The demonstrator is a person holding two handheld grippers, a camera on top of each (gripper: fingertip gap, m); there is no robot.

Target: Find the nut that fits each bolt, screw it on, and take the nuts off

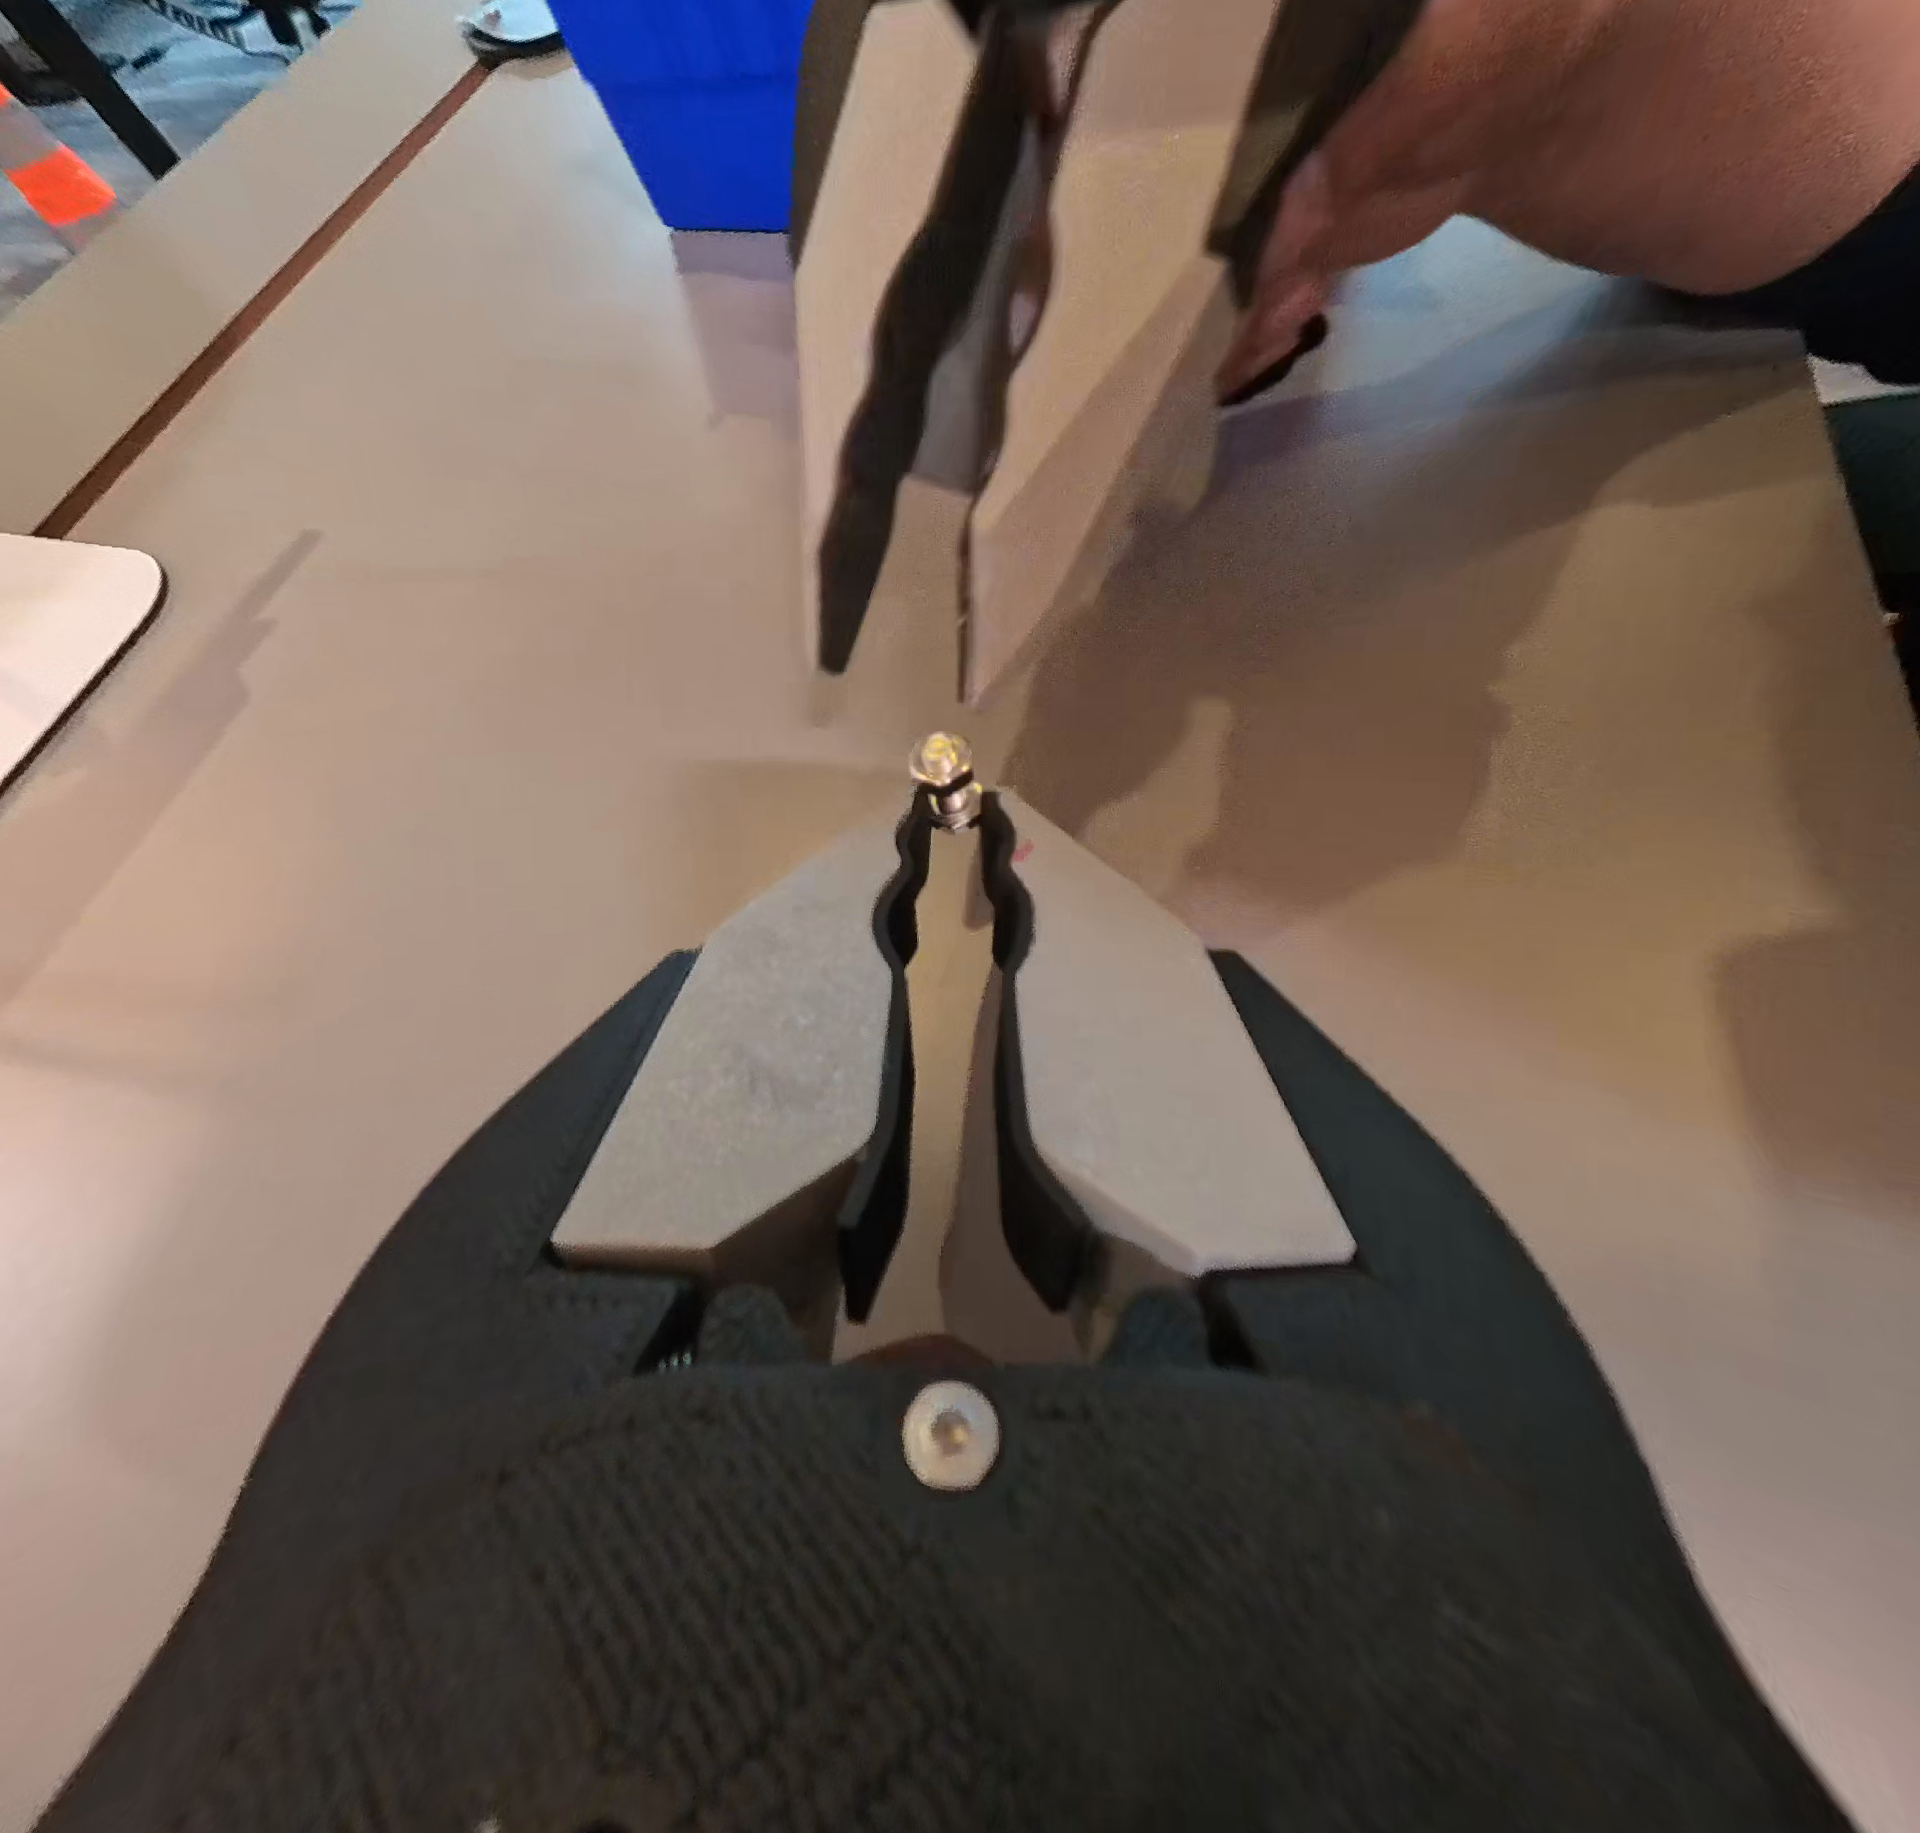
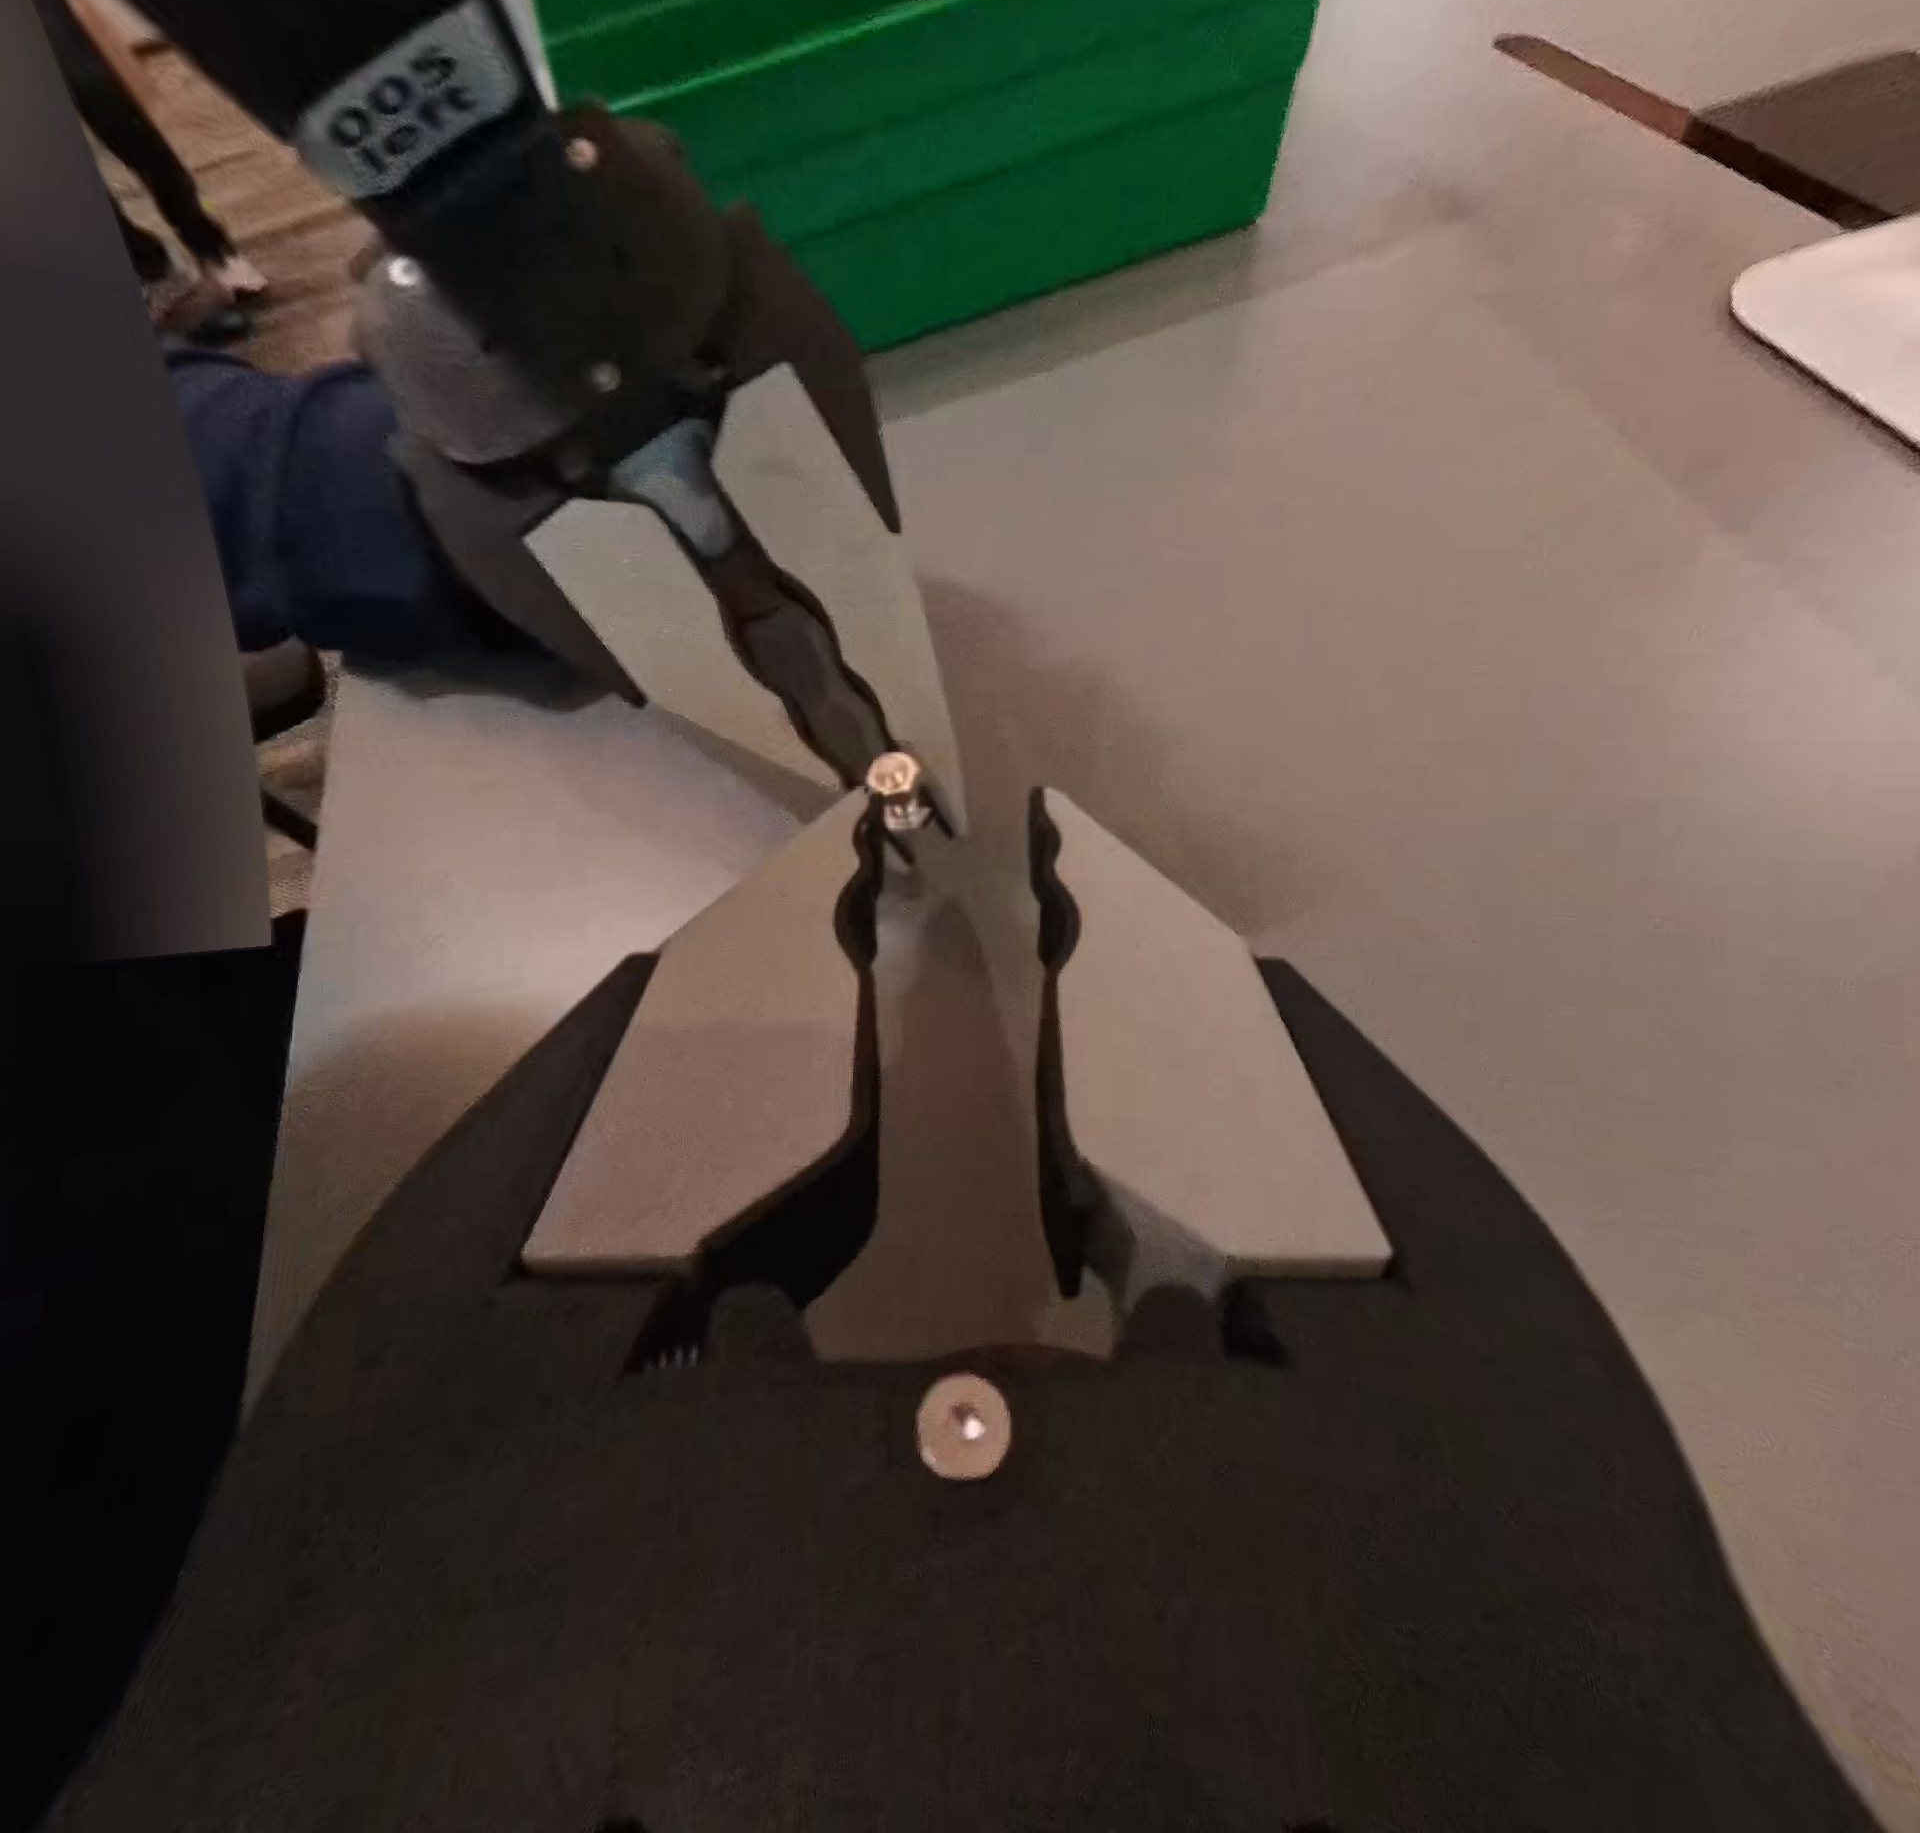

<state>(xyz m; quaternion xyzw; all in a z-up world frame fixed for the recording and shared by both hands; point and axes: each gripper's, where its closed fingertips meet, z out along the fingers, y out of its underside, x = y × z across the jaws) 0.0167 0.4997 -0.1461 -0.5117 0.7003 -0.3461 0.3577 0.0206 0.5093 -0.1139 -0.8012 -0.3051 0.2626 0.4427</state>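
My left gripper (image 1: 948, 815) is shut on a small silver bolt (image 1: 948, 804) and holds it above the table. The bolt's free end sticks out past the tips and carries a shiny hex piece (image 1: 938, 753) that looks like a nut. My right gripper (image 1: 902, 677) comes in from the far side, blurred, with its tips just short of that hex end. In the right wrist view my right gripper (image 2: 953, 807) is open and empty. The hex piece (image 2: 894, 773) sits right at its left fingertip (image 2: 862, 817), held by the left gripper (image 2: 906, 819).
A blue bin (image 1: 707, 69) stands at the far side of the beige table (image 1: 416, 640). A green bin (image 2: 935, 121) stands behind the left gripper. A white flat board (image 1: 62, 630) lies at the table's edge and also shows in the right wrist view (image 2: 1849, 318). A hand (image 1: 1610, 100) holds the right gripper. Only a small space, under 4 cm, lies between the two pairs of fingers.
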